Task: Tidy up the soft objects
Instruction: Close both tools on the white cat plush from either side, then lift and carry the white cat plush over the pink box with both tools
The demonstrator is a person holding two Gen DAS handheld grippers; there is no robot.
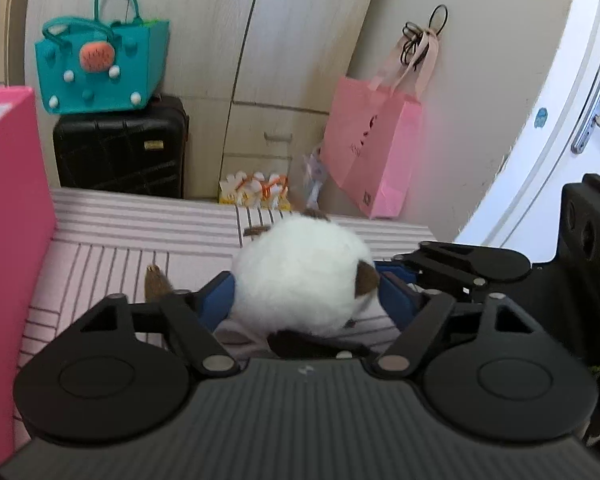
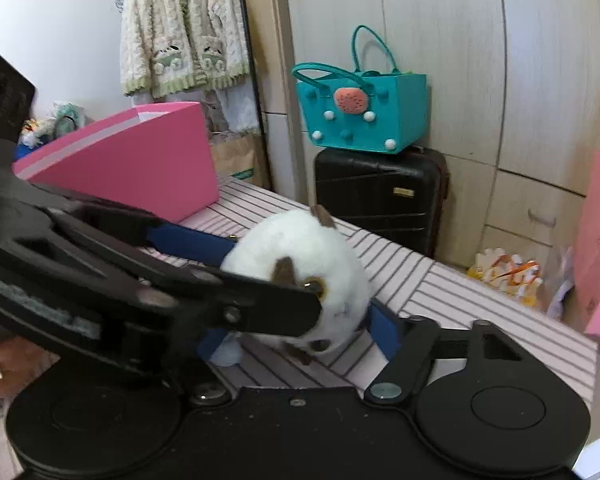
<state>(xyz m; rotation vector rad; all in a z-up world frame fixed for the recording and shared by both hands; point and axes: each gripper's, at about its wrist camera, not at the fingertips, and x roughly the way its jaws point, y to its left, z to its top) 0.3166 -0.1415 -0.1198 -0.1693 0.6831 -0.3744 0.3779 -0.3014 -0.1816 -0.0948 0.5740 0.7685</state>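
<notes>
Plush toy: we judge it light, soft, squashy; sits right of pink box.
Left gripper: pads squeeze its flanks.
Right gripper: clasps the toy too.
Hold: mid-body.

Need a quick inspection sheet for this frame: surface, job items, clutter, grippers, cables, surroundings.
Surface: striped pink bedcover, flat.
Job's things: white plush toy with brown ears lies on the bedcover; open pink box stands behind it.
Clutter: small brown item beside the toy, too blurred to identify.
Grippers: left gripper has blue pads on both sides of the toy, pressing its fur; right gripper also straddles the toy, contact unclear because the left gripper covers one side.
Cables: nothing seen.
Surroundings: teal bag on a black suitcase, pink paper bag hanging on the wardrobe, fleece jacket on the wall.
</notes>
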